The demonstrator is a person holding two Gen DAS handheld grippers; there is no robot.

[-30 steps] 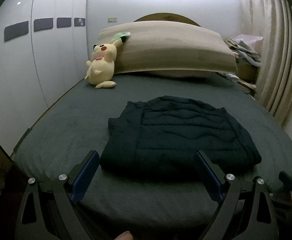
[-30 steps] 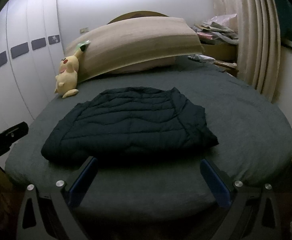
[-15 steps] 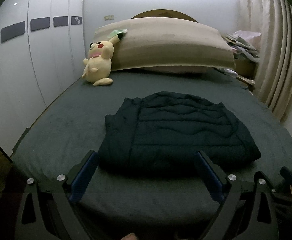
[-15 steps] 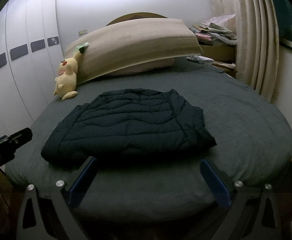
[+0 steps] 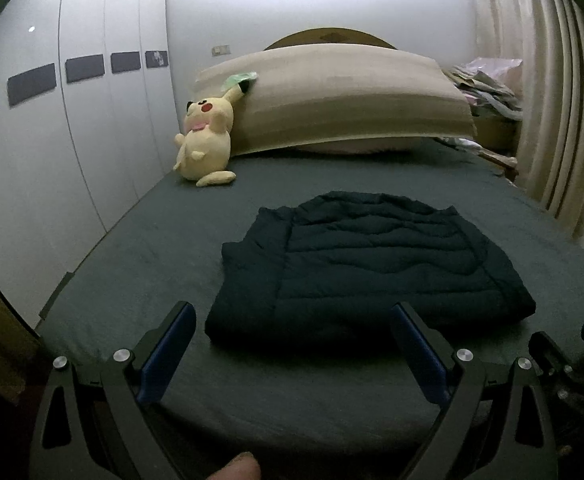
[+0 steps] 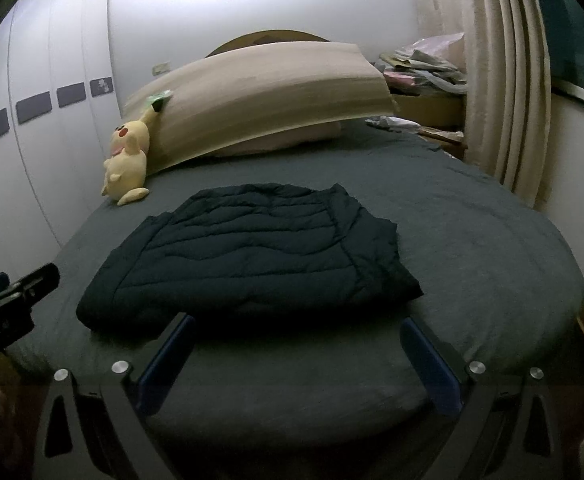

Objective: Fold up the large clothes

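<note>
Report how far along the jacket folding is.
Done: the dark quilted jacket lies on the bed as a compact folded bundle, no sleeve trailing out. In hand: nothing; the left gripper and right gripper are both open, short of it. Left: possibly one more fold, or nothing.

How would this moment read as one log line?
left gripper: open, empty | right gripper: open, empty | dark quilted puffer jacket: folded on grey bed
</note>
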